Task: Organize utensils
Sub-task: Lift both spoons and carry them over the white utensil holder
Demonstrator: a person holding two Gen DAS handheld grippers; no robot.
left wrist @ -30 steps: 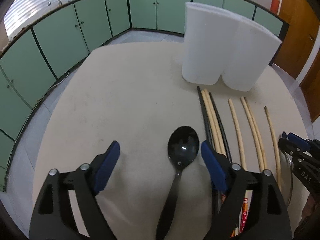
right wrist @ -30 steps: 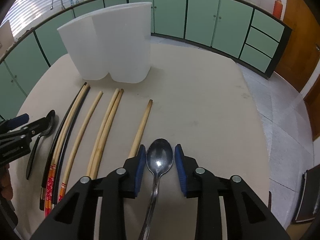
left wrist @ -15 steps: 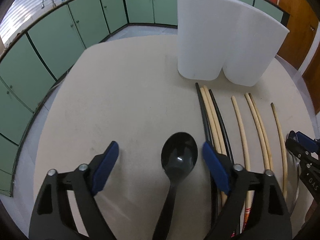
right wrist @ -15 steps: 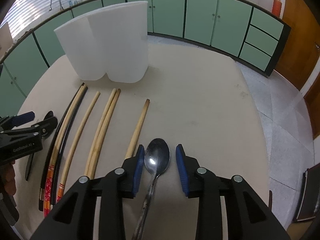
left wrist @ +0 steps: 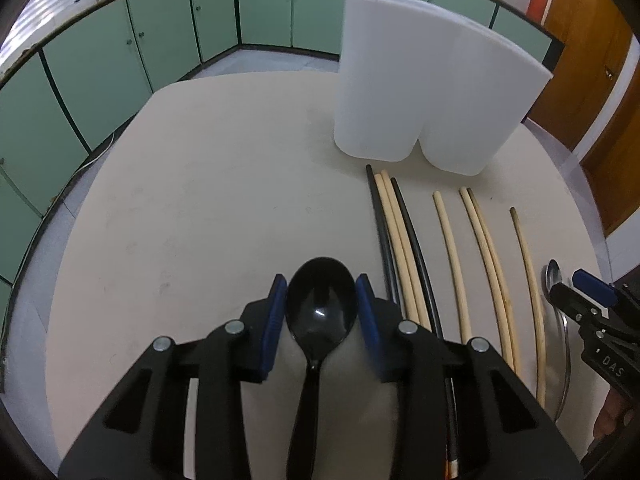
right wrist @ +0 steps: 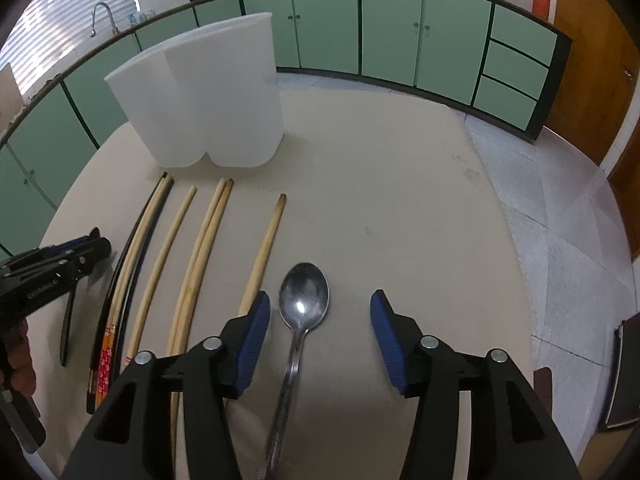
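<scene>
In the left wrist view my left gripper (left wrist: 321, 312) is shut on a black plastic spoon (left wrist: 320, 312), its blue pads against both sides of the bowl. In the right wrist view my right gripper (right wrist: 319, 338) is open, its jaws wide apart around a metal spoon (right wrist: 303, 300) that lies on the beige table (right wrist: 380, 200). Several chopsticks (right wrist: 200, 256), pale wood and black, lie side by side between the two spoons. A white two-lobed utensil holder (right wrist: 204, 96) stands upright behind them; it also shows in the left wrist view (left wrist: 424, 88).
Green cabinets (right wrist: 392, 28) ring the room behind the table. A sink tap (right wrist: 100, 16) stands at the far left. A wooden door (right wrist: 596, 60) is at the right. The table edge drops to a tiled floor (right wrist: 560, 220) on the right.
My left gripper has shut on the black spoon's bowl. My right gripper has opened from around the metal spoon, which now lies on the table.
</scene>
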